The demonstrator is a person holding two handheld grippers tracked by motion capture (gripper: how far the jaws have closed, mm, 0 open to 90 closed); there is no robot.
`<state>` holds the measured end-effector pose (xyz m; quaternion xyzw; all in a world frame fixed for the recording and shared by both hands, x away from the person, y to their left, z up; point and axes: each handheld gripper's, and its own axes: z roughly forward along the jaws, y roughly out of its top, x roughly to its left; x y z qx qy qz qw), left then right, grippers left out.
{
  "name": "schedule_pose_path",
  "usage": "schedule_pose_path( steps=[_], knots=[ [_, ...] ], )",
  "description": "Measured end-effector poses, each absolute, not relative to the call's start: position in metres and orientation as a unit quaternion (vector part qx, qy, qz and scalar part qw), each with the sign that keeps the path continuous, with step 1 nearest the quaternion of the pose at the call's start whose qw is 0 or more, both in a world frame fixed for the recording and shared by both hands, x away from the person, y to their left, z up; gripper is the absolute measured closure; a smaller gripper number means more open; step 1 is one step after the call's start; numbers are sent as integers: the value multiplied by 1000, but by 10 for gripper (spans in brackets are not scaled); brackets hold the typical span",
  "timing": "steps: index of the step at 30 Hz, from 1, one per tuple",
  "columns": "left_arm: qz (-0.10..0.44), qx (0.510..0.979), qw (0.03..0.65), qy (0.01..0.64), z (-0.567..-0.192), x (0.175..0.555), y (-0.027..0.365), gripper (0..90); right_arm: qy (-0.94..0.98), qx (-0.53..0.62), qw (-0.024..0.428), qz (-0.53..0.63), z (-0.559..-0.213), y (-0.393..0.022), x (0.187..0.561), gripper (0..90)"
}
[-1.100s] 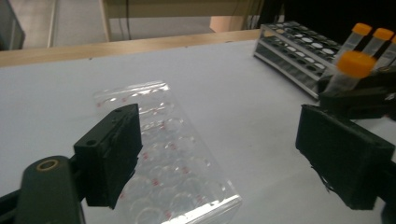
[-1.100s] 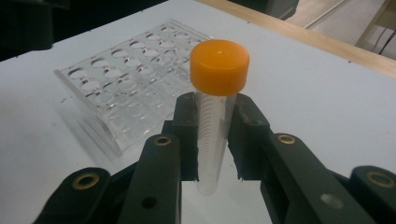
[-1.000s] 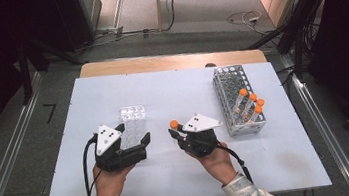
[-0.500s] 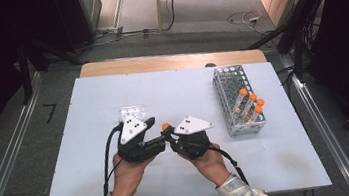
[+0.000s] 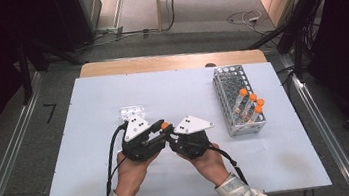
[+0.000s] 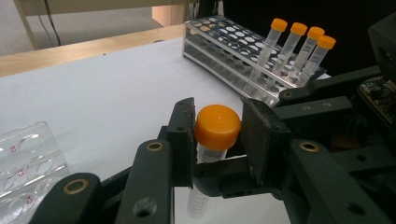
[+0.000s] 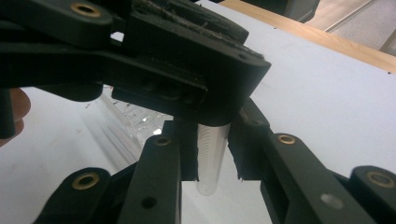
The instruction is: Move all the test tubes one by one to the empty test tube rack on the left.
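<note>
Clear well plate [image 5: 130,113] flat on white counter [image 5: 83,154], just beyond left tool, also at lower left of left gripper view [image 6: 23,163]. Left tool [image 5: 159,130] held in left hand [image 5: 132,168] near counter middle, pointing right toward right tool; jaws just closing, now pinching orange cap [image 6: 217,126] of tube [image 6: 201,186] from both sides, pads against cap edge in left gripper view. Tube upright, clear graduated body hanging below cap, bottom end above counter. Orange cap seen from high view [image 5: 165,125] between the two tools, well left of rack. Right tool [image 5: 172,139] held in right hand [image 5: 209,161], facing left tool, pressed together on tube body [image 7: 211,158] below cap; pads touching tube on both sides in right gripper view, left tool crossing just above. Metal tube rack [image 5: 238,97] at right side of counter, well apart from both tools, holding four orange-capped tubes [image 5: 251,102] in a row near its front end; same four leaning slightly in left gripper view [image 6: 294,51].
</note>
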<state>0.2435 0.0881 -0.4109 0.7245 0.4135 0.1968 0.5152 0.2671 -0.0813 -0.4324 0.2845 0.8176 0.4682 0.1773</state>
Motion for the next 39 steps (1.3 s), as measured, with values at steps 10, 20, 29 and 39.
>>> schedule_pose_path(
  steps=[10,20,29,39],
  knots=[
    [196,725,512,416,-412,246,87,688,816,288,176,469,-432,-83,268,719],
    [195,724,515,414,-410,247,87,697,816,284,171,474,-430,-85,268,623],
    [192,719,519,421,-408,251,88,697,821,292,156,466,-431,-92,272,376],
    [195,715,516,429,-404,259,91,697,822,317,149,449,-434,-103,277,237]
  ],
)
